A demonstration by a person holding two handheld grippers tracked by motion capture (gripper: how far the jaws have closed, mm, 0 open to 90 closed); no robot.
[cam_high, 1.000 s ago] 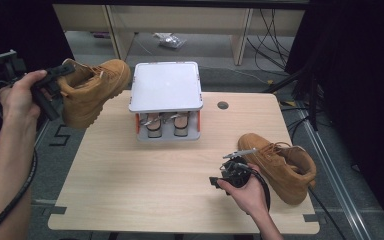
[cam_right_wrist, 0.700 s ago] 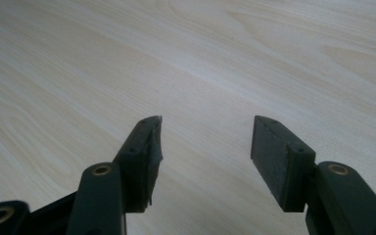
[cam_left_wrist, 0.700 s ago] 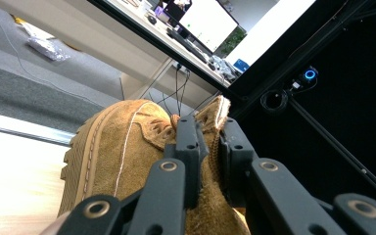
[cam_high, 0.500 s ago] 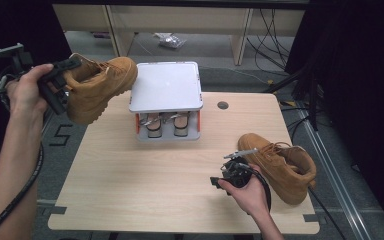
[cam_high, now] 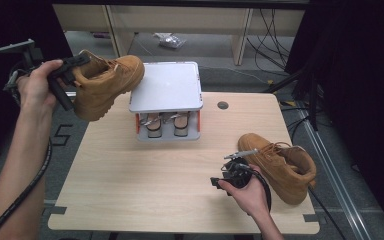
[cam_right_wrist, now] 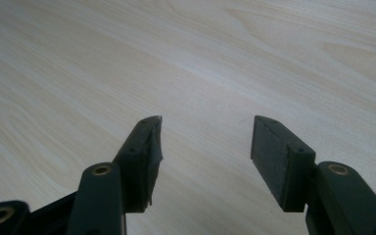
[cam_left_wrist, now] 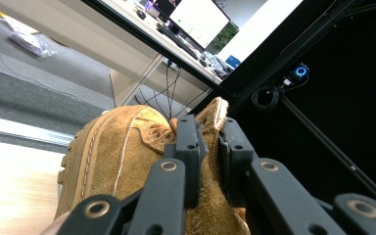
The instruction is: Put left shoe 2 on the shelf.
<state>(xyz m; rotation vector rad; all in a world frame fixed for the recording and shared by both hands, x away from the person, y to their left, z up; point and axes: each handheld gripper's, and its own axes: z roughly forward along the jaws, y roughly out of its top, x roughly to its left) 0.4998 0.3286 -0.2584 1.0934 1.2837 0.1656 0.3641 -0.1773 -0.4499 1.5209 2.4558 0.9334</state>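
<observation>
A tan suede boot (cam_high: 107, 82) hangs in the air at the table's far left, toe toward the white rack. My left gripper (cam_high: 75, 64) is shut on its heel collar. In the left gripper view the black jaws pinch the boot's collar (cam_left_wrist: 210, 147), with the boot's sole (cam_left_wrist: 76, 161) at the left. A second tan boot (cam_high: 280, 162) lies on the table at the right. Beside it, my right gripper (cam_high: 230, 172) is held low over the wood, open, with nothing between its fingers (cam_right_wrist: 142, 152).
A white-topped rack (cam_high: 167, 87) stands at the table's far middle, with two pale shoes (cam_high: 166, 122) on its lower shelf. A small round hole (cam_high: 223, 105) sits in the tabletop (cam_high: 145, 180). Cables and shelving lie on the floor behind.
My left hand has carried the boot to the right and slightly up, bringing its toe over the rack's left edge. The right hand has stayed put.
</observation>
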